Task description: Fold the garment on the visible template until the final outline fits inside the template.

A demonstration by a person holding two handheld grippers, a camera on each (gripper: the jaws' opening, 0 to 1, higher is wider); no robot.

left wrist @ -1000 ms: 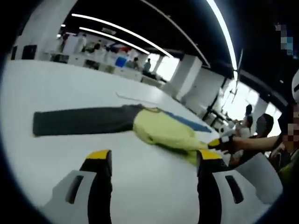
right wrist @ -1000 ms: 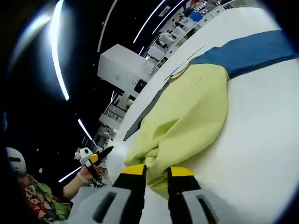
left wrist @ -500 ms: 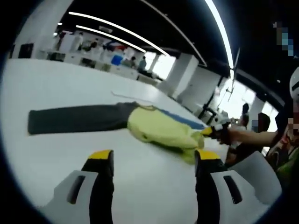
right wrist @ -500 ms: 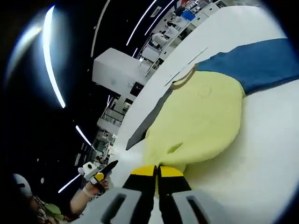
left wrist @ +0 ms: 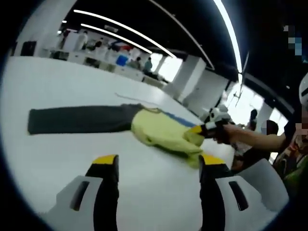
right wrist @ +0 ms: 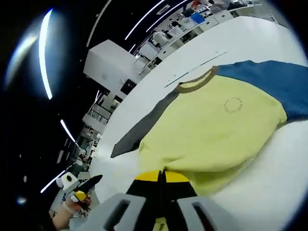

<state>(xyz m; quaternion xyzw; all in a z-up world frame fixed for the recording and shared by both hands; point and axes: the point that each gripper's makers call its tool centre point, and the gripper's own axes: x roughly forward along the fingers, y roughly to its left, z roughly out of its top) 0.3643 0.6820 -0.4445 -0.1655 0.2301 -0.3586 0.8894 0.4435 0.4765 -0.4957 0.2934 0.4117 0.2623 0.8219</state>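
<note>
On white table point(left wrist: 43, 144), mid-field: one shirt point(right wrist: 211, 130), yellow body, one grey sleeve point(left wrist: 77, 120) stretched left, one blue sleeve point(right wrist: 269, 86) running away on the far side, brown collar point(right wrist: 197, 83) on the far edge. Thin dark lines point(right wrist: 192, 72) on the table just beyond the collar, likely the template; too faint to trace its outline. Right gripper point(right wrist: 161, 179) clenched on the near yellow hem, jaws pressed together with cloth pinched between and bunching just beyond the tips; from the left gripper view, same tool point(left wrist: 199, 130) held in a hand at the shirt's right edge, hem lifted a little off the table. Left gripper point(left wrist: 156, 166) released, jaws standing wide apart, empty, hovering over bare table near the shirt, touching nothing. Step in hand, by judgement: first fold of the body, hem raised to carry toward the collar. Next move probably calls for drawing the hem up and over toward the far edge and laying it flat; left gripper free to pin or take the other hem corner so the fold runs straight. Sleeves both unfolded, well outside any compact outline, so task looks early. Count: one shirt, two sleeves, two grippers, one table.
</note>
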